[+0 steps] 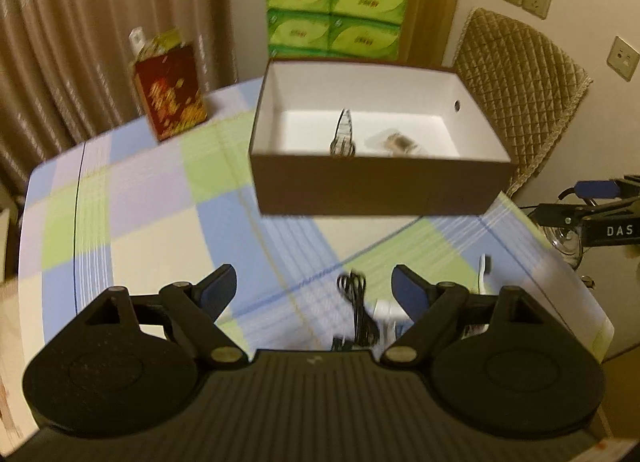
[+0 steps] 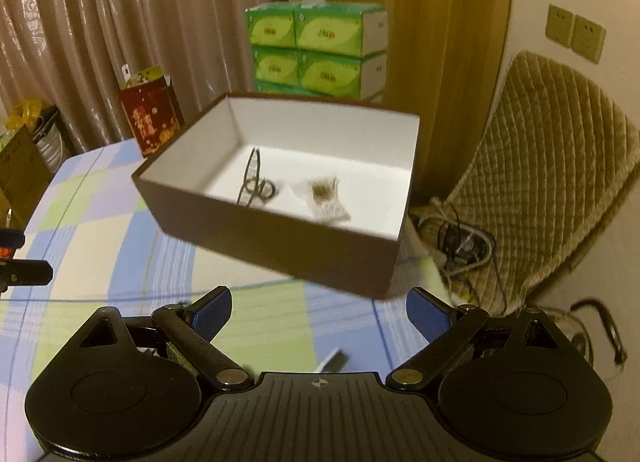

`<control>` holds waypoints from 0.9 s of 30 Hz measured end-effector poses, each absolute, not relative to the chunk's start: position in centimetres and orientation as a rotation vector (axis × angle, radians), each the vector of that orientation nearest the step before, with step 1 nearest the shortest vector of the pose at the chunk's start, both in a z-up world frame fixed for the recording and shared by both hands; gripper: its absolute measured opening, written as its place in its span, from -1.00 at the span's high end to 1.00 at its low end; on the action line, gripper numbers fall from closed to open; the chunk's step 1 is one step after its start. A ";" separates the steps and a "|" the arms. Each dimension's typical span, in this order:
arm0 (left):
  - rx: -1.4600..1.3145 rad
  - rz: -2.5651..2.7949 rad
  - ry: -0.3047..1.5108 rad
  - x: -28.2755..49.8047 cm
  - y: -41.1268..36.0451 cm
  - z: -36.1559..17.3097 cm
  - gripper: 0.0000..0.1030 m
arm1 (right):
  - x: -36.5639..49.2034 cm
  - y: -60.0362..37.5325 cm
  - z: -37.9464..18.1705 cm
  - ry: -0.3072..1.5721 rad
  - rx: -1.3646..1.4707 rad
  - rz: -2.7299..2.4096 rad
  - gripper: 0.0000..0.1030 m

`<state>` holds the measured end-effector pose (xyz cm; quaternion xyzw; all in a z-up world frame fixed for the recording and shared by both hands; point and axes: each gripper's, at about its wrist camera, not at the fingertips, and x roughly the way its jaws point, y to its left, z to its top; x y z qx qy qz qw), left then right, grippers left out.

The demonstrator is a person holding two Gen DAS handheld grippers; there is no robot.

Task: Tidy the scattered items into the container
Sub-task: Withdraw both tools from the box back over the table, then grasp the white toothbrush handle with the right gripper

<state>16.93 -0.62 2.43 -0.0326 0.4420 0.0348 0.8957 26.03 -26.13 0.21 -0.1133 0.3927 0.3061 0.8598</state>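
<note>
- Left view: your left gripper is wide open and empty; a black cable lies on the table before the box
- Right view: your right gripper gapes empty; the box holds a coiled wire and a packet

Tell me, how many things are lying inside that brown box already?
2. A coiled dark cable lies near the middle of the box floor; a small clear packet sits just right of it. The near wall may hide something close behind it.
</note>
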 end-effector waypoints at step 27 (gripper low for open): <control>-0.190 0.214 1.067 8.0 1.7 -5.7 -0.58 | 20.3 -27.6 -9.8 1.092 -0.282 0.627 -0.77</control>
